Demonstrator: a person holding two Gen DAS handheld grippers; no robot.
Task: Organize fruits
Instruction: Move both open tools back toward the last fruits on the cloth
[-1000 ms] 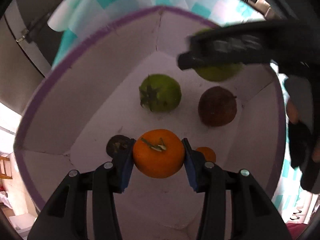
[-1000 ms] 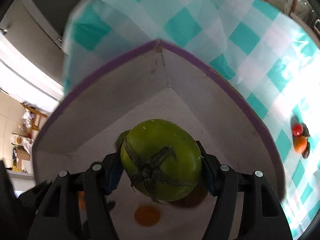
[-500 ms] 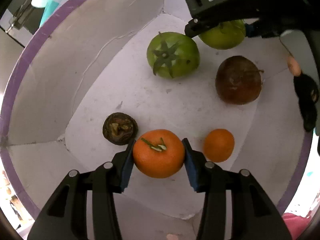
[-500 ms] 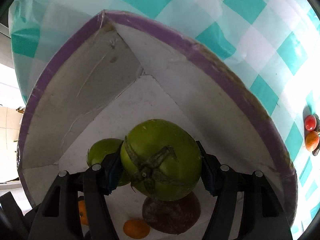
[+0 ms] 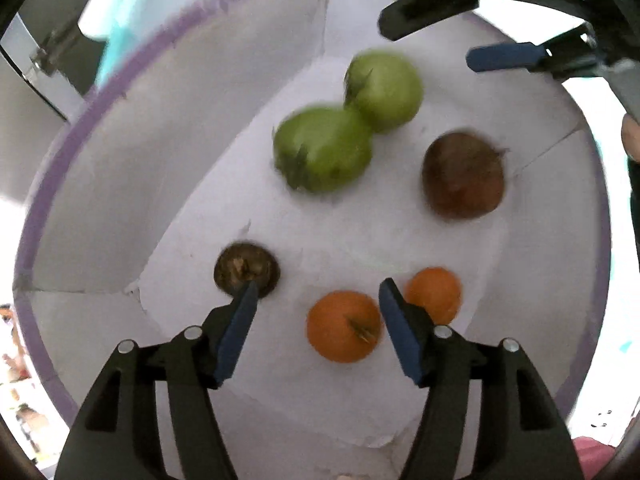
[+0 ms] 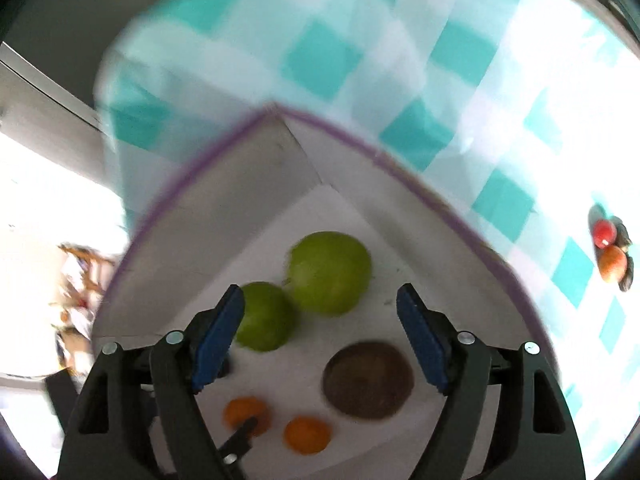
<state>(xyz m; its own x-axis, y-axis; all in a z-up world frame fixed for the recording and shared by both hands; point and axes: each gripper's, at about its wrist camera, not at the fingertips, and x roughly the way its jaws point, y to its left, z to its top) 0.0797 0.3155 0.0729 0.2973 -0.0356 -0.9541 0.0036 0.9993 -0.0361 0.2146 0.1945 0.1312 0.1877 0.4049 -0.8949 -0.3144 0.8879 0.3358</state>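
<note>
While both tools gape empty, left tool (image 5: 316, 312) over the orange (image 5: 344, 326), right tool (image 6: 320, 328) above green tomatoes (image 6: 330, 272) near the box (image 6: 240, 188) corner.

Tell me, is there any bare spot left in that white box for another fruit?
Yes. The box floor is bare in the middle, between the green fruits, the brown fruit and the oranges. More bare floor lies at the near edge. The far corner with both green fruits is crowded.
</note>
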